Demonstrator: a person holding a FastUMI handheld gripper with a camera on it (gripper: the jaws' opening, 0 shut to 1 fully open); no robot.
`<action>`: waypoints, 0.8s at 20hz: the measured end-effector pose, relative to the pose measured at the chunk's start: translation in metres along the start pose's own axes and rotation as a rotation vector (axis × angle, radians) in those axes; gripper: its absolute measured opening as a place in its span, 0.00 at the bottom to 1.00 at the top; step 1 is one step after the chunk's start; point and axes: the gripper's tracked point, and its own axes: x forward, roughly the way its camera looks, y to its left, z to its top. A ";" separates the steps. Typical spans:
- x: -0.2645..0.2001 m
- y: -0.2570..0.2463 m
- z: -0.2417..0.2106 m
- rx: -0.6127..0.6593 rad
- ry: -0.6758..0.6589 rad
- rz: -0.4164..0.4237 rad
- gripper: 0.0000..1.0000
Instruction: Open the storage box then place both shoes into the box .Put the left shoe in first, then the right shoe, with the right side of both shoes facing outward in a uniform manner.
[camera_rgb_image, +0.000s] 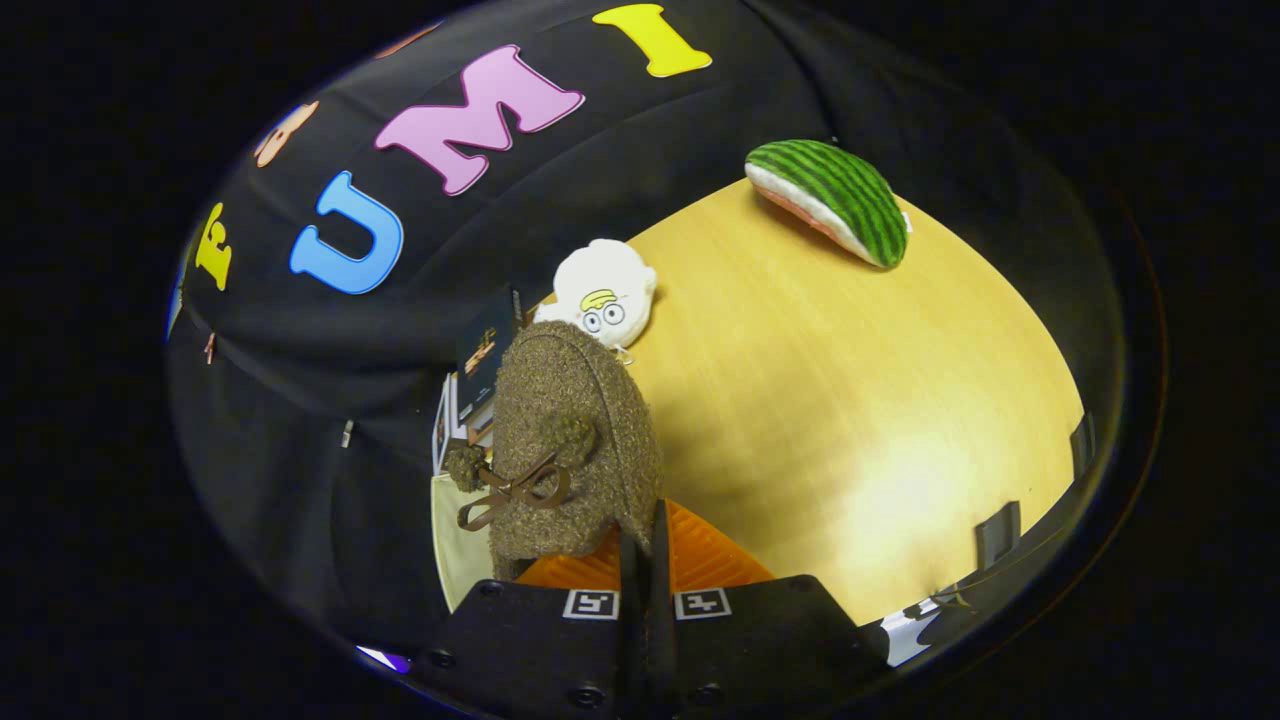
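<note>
Shoe (570, 440), a brown fuzzy one with a small bow and two pom-poms on its upper, stood directly ahead of the tool (645, 560) and slightly to its left, its toe pointing away from the tool and its heel end nearest the fingers. The tool's two fingers were drawn together with almost no gap between them, and they appeared to pinch the rim of the shoe at its near right edge; the exact contact was hidden by the fingers themselves, so whether both pressed on the material could not be told for certain. The shoe looked lifted and tilted, hanging over the left edge of the wooden counter (850, 400).

Just beyond the shoe's toe lay a white plush toy (605, 295) with a cartoon face, resting on the counter close to the black cloth wall. Left of the shoe, partly hidden behind it, some dark boxes or cards (485, 355) stood near the wall, with a pale surface (460, 545) below them; what these were could not be made out. Far beyond the tool and to its right, a watermelon-slice plush (830, 200) lay near the counter's far edge, well apart from the shoe.
</note>
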 end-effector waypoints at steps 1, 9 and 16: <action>-0.001 0.016 -0.006 0.006 -0.006 0.017 0.06; 0.011 0.110 -0.052 0.036 0.004 0.092 0.06; 0.043 0.113 -0.099 0.002 0.076 0.007 0.06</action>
